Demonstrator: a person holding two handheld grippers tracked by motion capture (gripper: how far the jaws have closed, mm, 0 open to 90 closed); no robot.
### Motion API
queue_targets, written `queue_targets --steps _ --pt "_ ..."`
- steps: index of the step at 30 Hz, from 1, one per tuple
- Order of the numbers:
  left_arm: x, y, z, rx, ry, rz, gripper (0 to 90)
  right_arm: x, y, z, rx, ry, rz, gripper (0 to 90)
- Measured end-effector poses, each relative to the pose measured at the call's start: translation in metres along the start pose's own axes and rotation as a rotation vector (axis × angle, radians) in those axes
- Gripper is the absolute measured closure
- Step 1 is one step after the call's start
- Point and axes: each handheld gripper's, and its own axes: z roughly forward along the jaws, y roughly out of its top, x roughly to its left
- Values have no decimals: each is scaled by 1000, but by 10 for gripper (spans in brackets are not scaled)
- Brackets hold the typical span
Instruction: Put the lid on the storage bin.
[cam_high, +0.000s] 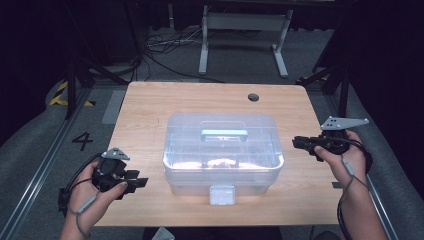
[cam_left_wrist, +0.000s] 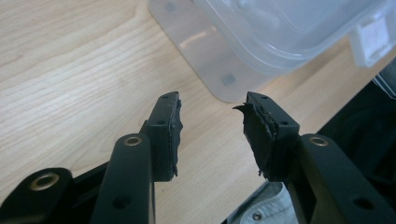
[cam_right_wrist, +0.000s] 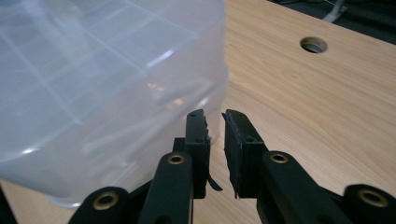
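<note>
A clear plastic storage box (cam_high: 190, 131) with a pale blue lid handle (cam_high: 224, 134) and a front latch (cam_high: 222, 195) stands closed in the middle of the wooden table (cam_high: 150, 110). My left gripper (cam_high: 140, 182) hovers off the box's front left corner, jaws pointing toward it. In the left gripper view its jaws (cam_left_wrist: 211, 126) stand well apart, with nothing between them and the box (cam_left_wrist: 280, 32) just ahead. My right gripper (cam_high: 296, 142) is level beside the box's right end. Its jaws (cam_right_wrist: 215, 135) show a narrow empty gap, close to the box wall (cam_right_wrist: 93, 84).
A round cable hole (cam_high: 253, 97) (cam_right_wrist: 313, 45) sits in the table near the far edge. Bare wood lies on both sides of the box. Behind the table are a white frame's legs (cam_high: 204, 50) and loose cables on the grey floor.
</note>
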Motion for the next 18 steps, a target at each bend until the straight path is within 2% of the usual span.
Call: queue_targets --steps 5,6,8,11,13,18 --pt "6 1 1 -44 31 -9 538 -19 -12 6 5 -52 21 737" --pt "6 1 1 -44 31 -9 533 -19 -12 6 5 -52 21 737" --pt "8 3 2 -79 51 -8 513 -29 -19 12 23 -58 12 731" --pt "10 3 2 -103 66 -9 488 -35 -23 17 34 -68 16 717" --pt "15 2 4 -109 78 -22 475 -43 -30 24 46 -78 17 711" --pt "24 2 10 -121 86 -29 461 -52 -39 33 49 -78 6 691"
